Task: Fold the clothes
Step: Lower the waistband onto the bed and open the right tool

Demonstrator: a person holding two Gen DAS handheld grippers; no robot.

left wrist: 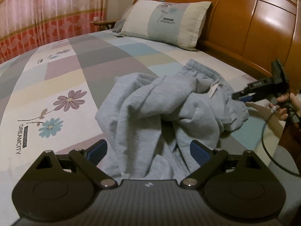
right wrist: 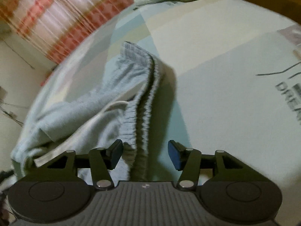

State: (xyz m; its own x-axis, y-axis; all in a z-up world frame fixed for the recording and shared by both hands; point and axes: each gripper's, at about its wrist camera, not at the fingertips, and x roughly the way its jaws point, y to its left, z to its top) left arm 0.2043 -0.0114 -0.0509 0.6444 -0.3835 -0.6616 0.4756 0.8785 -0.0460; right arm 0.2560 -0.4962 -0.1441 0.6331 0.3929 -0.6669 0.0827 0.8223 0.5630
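Left wrist view: a pair of light blue sweatpants (left wrist: 169,109) lies bunched on the bed (left wrist: 75,66), toward the edge that runs into the wooden headboard (left wrist: 254,28), with the pillow (left wrist: 165,22) well beyond it. The left gripper (left wrist: 148,148) has its jaws spread wide, a thick fold of the cloth filling the gap between them; whether the blue pads (left wrist: 199,148) press on it cannot be told, so this reads as released, not clenched. At the far side the right gripper (left wrist: 242,96), held in a hand (left wrist: 284,105), noses into the elastic waistband (left wrist: 203,69).

Right wrist view: blurred. The right gripper (right wrist: 144,154) is partly open, the gathered waistband (right wrist: 143,98) running up between its fingers (right wrist: 174,154) without being pinched.

Judgement: the garment is crumpled, not folded; both claws look placed to take hold. The next move calls for closing on waistband and leg cloth, then spreading the pants flat on the bed.
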